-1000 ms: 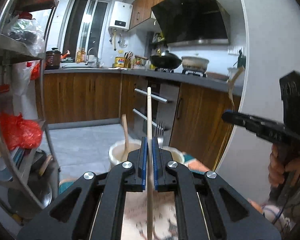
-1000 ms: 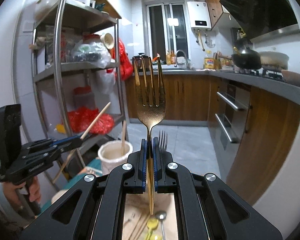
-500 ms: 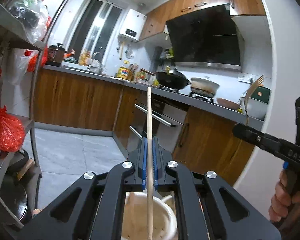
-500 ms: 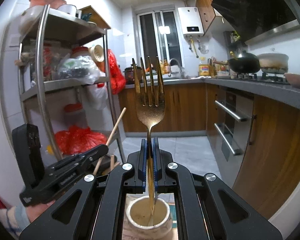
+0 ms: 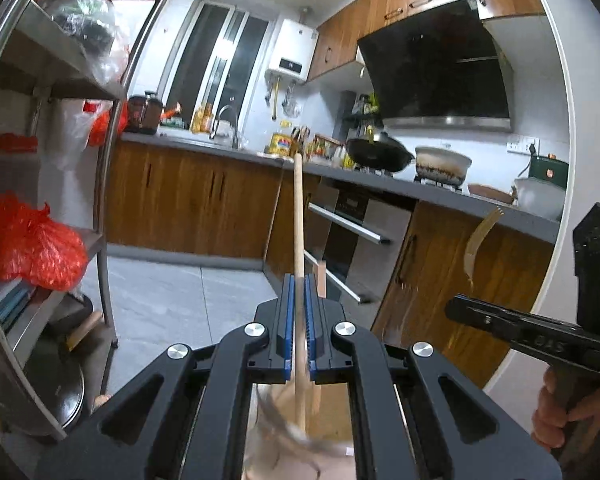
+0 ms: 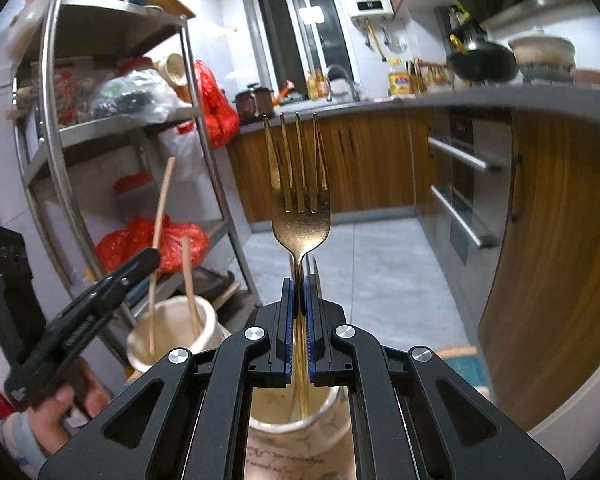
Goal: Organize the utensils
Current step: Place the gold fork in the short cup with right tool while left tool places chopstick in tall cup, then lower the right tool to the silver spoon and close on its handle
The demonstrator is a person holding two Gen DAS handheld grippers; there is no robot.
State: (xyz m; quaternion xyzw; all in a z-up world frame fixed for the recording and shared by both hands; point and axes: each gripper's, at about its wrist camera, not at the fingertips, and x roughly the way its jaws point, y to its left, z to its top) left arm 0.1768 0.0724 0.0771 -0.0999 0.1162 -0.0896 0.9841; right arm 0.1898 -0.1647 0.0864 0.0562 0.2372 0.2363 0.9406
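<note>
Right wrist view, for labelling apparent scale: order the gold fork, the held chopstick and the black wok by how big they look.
1. gold fork, inflated by nearness.
2. chopstick, comparable length but far thinner.
3. black wok, shrunk by distance.

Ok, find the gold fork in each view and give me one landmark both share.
Left wrist view: the fork shows at right, tilted, above the right claw.
Right wrist view: it stands upright at centre, clamped in that claw, handle reaching into a cup.
Shared landmark: the white water heater on the far wall.

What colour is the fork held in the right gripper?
The metal fork is gold, clearest in the right wrist view.
</note>
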